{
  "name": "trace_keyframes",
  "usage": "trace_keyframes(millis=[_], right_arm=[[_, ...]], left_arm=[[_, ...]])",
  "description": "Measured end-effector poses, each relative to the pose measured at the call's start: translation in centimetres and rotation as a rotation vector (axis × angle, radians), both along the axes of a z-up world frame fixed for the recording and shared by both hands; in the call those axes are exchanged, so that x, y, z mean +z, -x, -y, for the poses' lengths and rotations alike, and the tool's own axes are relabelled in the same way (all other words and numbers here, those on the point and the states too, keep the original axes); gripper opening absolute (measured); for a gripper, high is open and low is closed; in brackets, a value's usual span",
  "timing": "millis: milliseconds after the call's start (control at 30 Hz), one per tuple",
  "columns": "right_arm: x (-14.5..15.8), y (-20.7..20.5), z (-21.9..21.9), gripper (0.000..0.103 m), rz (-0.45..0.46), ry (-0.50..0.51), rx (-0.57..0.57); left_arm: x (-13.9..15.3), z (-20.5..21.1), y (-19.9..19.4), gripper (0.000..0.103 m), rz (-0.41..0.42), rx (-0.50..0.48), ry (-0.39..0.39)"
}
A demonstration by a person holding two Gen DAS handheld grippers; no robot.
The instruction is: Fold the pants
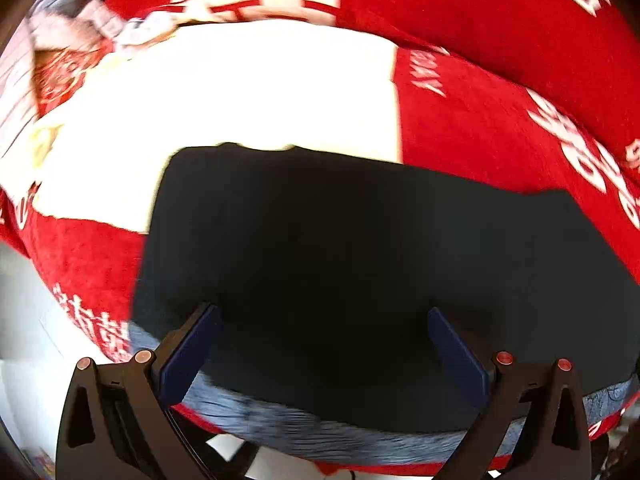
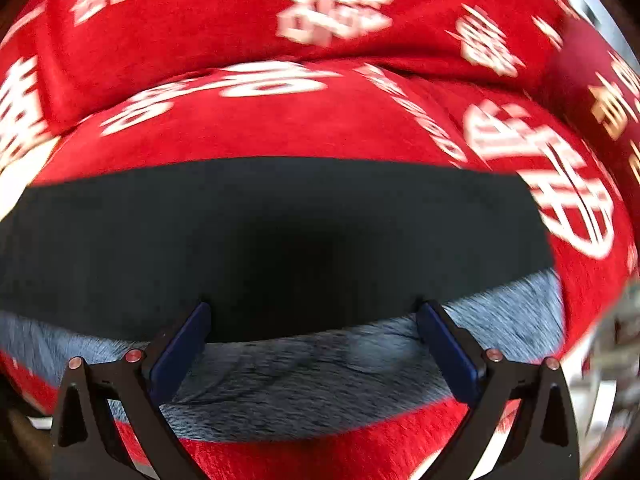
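Dark navy pants [image 1: 360, 264] lie flat on a red blanket with white characters [image 1: 500, 128]; they also show in the right wrist view [image 2: 272, 232] as a wide dark band. My left gripper [image 1: 324, 312] is open, its blue-padded fingers [image 1: 192, 348] spread just above the pants' near edge, holding nothing. My right gripper [image 2: 312, 308] is open too, its fingers [image 2: 444, 344] over the near edge of the pants and a grey furry strip [image 2: 304, 384]. Both views are motion-blurred.
The red blanket [image 2: 280, 120] covers a cushioned seat with a raised back. A white patch [image 1: 248, 96] of the blanket lies beyond the pants. Grey striped cloth [image 1: 80, 20] lies at the far left. The grey furry strip [image 1: 320, 428] runs along the front edge.
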State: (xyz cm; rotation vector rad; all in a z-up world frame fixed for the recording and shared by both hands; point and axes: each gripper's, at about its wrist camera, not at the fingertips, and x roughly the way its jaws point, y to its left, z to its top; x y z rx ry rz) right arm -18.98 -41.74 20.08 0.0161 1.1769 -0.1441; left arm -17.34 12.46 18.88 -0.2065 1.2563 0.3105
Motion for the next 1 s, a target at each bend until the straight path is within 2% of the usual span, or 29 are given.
trace_keyframes(millis=[100,167,233,333,400,500,600,667,767,833,933,1000], right_arm=[[0.2,0.7,-1.6,0.103,0.0,0.015,0.05],[-0.4,0.6,-0.8,0.103,0.007,0.006,0.035],[-0.7,1.0,0.1,0.103,0.023,-0.047,-0.007],[-0.6,1.0,0.1,0.103,0.022,-0.032,-0.017],[-0.6,1.0,-0.2,0.103,0.028,-0.021,-0.017],[-0.8,1.0,0.1,0.103,0.033,-0.039,-0.025],[-0.8,0.9,0.1,0.103,0.034,-0.026,-0.025],[-0.8,0.9,0.1,0.103,0.035,-0.026,-0.028],[-0.8,0.9,0.0,0.103,0.036,-0.027,-0.03],[-0.8,1.0,0.0,0.103,0.037,-0.027,-0.03],[-0.8,0.9,0.1,0.103,0.039,-0.026,-0.028],[-0.9,0.9,0.1,0.103,0.04,-0.027,-0.029]], left_arm=[[-0.4,-2.5,0.6,0.103,-0.005,0.039,-0.075],[-1.6,-4.0,0.9,0.103,-0.034,0.052,-0.111],[-2.2,-5.6,1.6,0.103,-0.023,0.065,-0.085],[-2.5,-7.5,2.4,0.103,-0.014,0.071,-0.049],[-2.5,-7.8,2.7,0.103,-0.004,0.058,-0.036],[-1.4,-6.4,2.5,0.103,0.007,0.033,-0.105],[0.6,-4.9,1.4,0.103,0.091,-0.015,-0.1],[1.2,-4.1,-0.6,0.103,0.107,-0.029,-0.131],[0.0,-4.1,-4.0,0.103,0.073,-0.02,-0.165],[-2.0,-5.0,-5.7,0.103,0.008,0.014,-0.178],[-3.2,-5.6,-5.6,0.103,-0.003,0.039,-0.142],[-2.4,-5.7,-4.1,0.103,-0.006,0.049,-0.169]])
